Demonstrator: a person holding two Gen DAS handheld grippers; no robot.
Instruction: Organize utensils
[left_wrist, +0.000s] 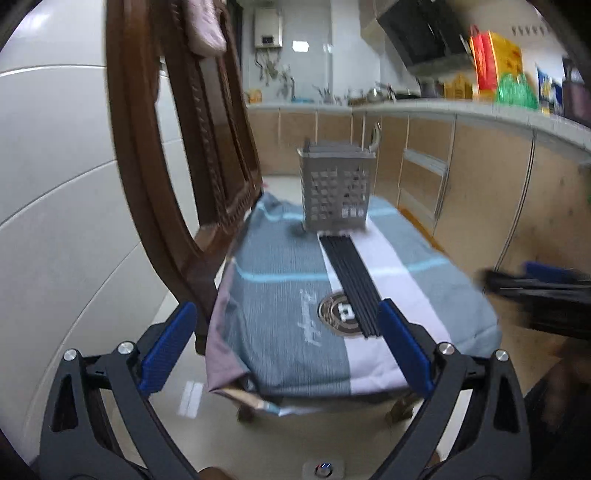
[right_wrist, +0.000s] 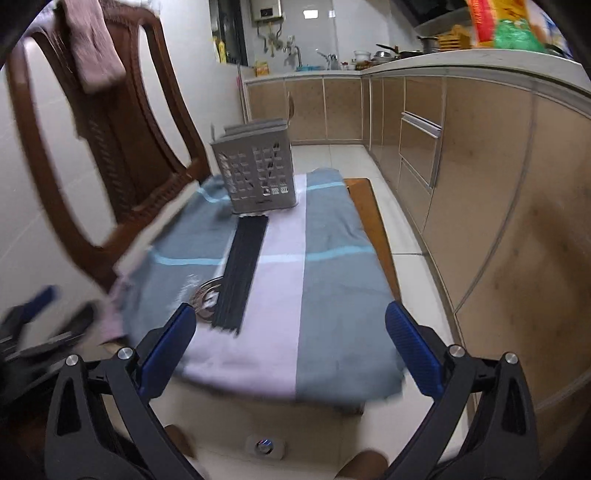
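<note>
Kitchen floor shiny; soft striped cloth (right_wrist: 325, 258) covers seat. Holey grey basket (right_wrist: 258, 173) far; black sticks (right_wrist: 245, 269) lie just near it. We hold left gripper (left_wrist: 288, 350), right gripper (right_wrist: 291, 350) low, jaws wide apart, empty.

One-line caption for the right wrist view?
Open hand-held gripper faces black chopsticks lying before a grey holder on a cloth-covered seat.

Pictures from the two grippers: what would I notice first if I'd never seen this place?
Probably the row of black chopsticks lying side by side on the striped blue-and-white cloth, their far ends at a grey holed utensil basket standing at the cloth's far end. Next, the blue fingers of the left gripper and right gripper, both wide open and holding nothing. A carved brown wooden chair rises on the left.
</note>
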